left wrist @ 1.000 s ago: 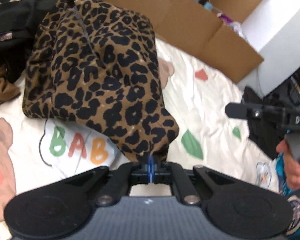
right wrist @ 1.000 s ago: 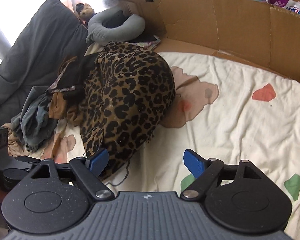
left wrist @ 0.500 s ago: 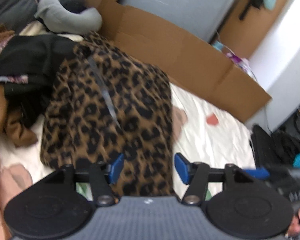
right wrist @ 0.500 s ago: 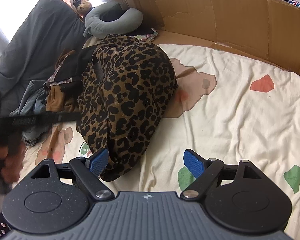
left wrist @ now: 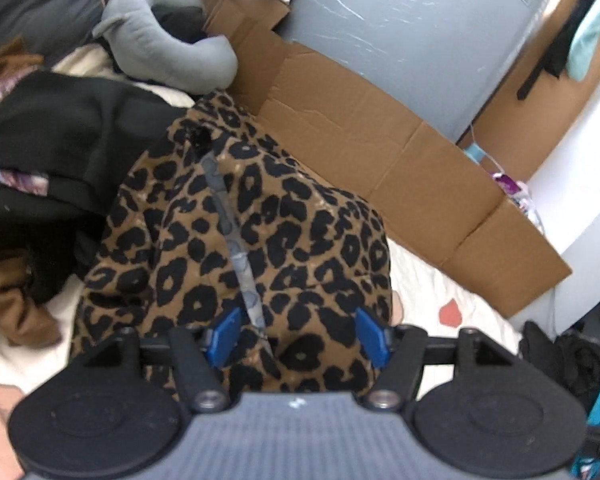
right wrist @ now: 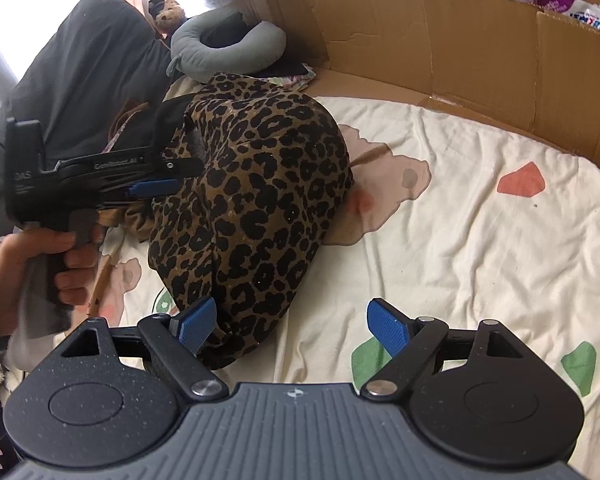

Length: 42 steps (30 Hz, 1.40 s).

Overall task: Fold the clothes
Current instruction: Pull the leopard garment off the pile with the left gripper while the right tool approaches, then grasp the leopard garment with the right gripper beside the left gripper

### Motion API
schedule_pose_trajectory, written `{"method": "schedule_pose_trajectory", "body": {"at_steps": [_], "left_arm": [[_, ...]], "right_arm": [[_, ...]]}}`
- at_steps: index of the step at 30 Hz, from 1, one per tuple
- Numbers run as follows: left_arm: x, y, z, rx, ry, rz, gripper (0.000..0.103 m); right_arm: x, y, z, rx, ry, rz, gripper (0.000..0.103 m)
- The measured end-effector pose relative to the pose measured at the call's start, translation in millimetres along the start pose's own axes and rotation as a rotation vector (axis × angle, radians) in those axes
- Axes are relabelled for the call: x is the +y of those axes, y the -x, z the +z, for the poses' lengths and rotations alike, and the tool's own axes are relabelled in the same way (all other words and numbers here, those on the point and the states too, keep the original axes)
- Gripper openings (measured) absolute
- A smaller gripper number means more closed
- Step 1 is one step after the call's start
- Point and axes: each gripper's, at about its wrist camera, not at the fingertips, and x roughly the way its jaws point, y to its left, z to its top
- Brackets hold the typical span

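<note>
Both grippers unclamped: left gripper (left wrist: 298,336) jaws opening above leopard garment (left wrist: 260,240), right gripper (right wrist: 296,326) wide; cardboard box (right wrist: 460,52) contents unclear.

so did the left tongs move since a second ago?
Yes. In the right wrist view the left tongs, jaws opening, have come up from the frame's lower left edge toward the grey pillow.

leopard garment (right wrist: 256,200): soft matt cloth; box wall (right wrist: 440,40): matt cardboard

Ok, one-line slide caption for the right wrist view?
Open right gripper over cream printed bedsheet, beside brown leopard-print garment; left gripper, opening, at its far side.
</note>
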Motion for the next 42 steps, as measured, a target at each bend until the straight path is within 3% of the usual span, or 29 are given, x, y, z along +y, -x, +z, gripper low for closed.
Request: {"method": "schedule_pose_trajectory", "body": {"at_steps": [10, 13, 15, 16, 20, 27, 42], "left_arm": [[14.4, -19.8, 2.3, 0.015, 0.128, -0.059, 0.057], [18.5, -21.5, 1.2, 0.023, 0.212, -0.093, 0.041], [17.1, -20.9, -0.2, 0.024, 0.219, -0.098, 0.016], [16.1, -19.9, -1.1, 0.025, 0.215, -0.097, 0.01], [14.0, -11.7, -5.2, 0.015, 0.226, -0.118, 0.002], [-7.3, 8.3, -14.3, 0.0, 0.164, -0.156, 0.001], [-76.4, 38.2, -63.4, 0.054, -0.091, -0.267, 0.001]], "right_arm": [[0.9, -3.3, -3.3, 0.024, -0.014, 0.015, 0.087], [0.5, -3.7, -3.4, 0.026, -0.018, 0.016, 0.087], [-0.4, -3.9, -2.8, 0.027, -0.026, 0.019, 0.087], [-0.9, -3.7, -2.4, 0.026, -0.032, 0.022, 0.087], [-3.0, -2.1, 0.7, 0.015, -0.052, 0.023, 0.087], [-13.6, 1.7, 7.2, 0.007, -0.114, 0.04, 0.087], [-34.3, 6.0, 14.8, -0.001, -0.284, 0.138, 0.086]]}}
